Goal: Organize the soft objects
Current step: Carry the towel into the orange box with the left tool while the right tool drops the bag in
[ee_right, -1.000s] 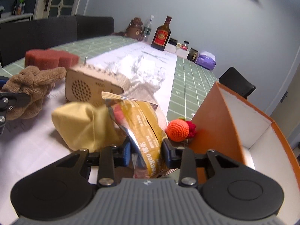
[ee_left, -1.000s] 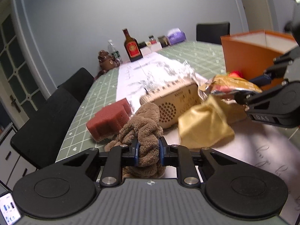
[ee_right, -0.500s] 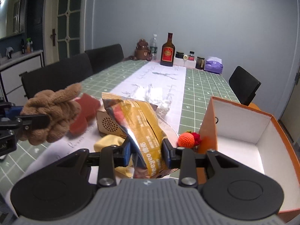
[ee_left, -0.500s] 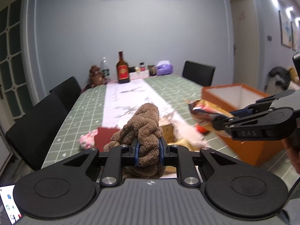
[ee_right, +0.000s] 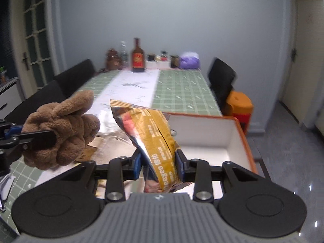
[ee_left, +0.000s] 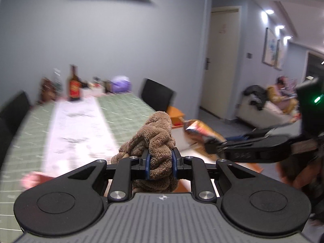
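My left gripper [ee_left: 161,163] is shut on a crumpled brown fleece cloth [ee_left: 155,135], held up in the air above the table. The same cloth [ee_right: 62,129] shows at the left of the right wrist view, clamped by the left gripper's fingers [ee_right: 38,139]. My right gripper [ee_right: 158,167] is shut on a gold snack bag [ee_right: 149,133], lifted in front of the open orange box with a white inside [ee_right: 204,135]. From the left wrist view the snack bag [ee_left: 199,130] and the right gripper [ee_left: 210,147] hang to the right, over the box.
A green checked table [ee_right: 182,89] with a white runner stretches away. A brown bottle [ee_right: 138,57], jars and a purple pack [ee_right: 189,60] stand at its far end. Black chairs [ee_right: 221,81] flank it. An orange stool [ee_right: 240,105] sits on the floor. A wooden box [ee_right: 89,151] lies below the cloth.
Both grippers have risen well above the table with their loads. The right gripper with the snack bag has moved toward the orange box, and the views now look down from higher.
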`<state>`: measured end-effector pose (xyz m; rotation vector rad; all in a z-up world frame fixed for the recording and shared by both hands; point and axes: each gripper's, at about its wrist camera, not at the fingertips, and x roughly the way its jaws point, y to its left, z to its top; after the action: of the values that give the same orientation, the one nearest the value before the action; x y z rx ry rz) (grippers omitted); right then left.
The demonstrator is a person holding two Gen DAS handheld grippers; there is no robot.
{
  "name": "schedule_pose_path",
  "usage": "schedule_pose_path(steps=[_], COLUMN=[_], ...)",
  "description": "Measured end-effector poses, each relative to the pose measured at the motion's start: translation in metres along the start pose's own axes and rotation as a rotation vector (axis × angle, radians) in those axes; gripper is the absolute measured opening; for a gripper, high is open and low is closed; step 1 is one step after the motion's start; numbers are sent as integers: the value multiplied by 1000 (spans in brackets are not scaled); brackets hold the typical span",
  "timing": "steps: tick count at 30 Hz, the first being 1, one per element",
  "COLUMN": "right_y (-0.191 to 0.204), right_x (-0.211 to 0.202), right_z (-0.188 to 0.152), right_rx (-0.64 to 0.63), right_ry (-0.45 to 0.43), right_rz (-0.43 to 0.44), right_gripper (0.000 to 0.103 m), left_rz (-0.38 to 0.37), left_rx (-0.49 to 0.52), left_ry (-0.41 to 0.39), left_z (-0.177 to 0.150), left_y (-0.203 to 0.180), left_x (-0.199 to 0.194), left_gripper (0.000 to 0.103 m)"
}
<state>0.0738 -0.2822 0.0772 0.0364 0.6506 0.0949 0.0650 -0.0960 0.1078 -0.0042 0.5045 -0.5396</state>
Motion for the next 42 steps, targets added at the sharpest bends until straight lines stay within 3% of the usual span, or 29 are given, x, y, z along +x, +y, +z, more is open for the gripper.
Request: schedule_pose_path(steps=[3,6,14,23,30,37,42], right_y=[-39,-68,-96,-104,-96,-87,-77], right_x=[15,33,83,108,108,97,83], right_z=[3,1,-19,-28,-30,-24,-20], right_rx=[100,168,183,147,98,86,64], right_ry=[80,167,357,428,444,422,378], right_rz=[-9,-32,-44,-57,-38,-45,-79], right_gripper=[34,34,34,26,28,28,35], left_rz=[-114,-145,-130,-79,-41,-58,-67], left_rx=[-92,-175,-209,-260,-225,-220,-214], left_ry=[85,199,364,518,585,554,484], left_z=[12,15,21,-3,-5,3,12], left_y=[-10,-17,-43,-41,-42,-36,-29], left_x=[41,86,148,195,195,179,157], left_gripper=[23,23,23,22,30,42,42])
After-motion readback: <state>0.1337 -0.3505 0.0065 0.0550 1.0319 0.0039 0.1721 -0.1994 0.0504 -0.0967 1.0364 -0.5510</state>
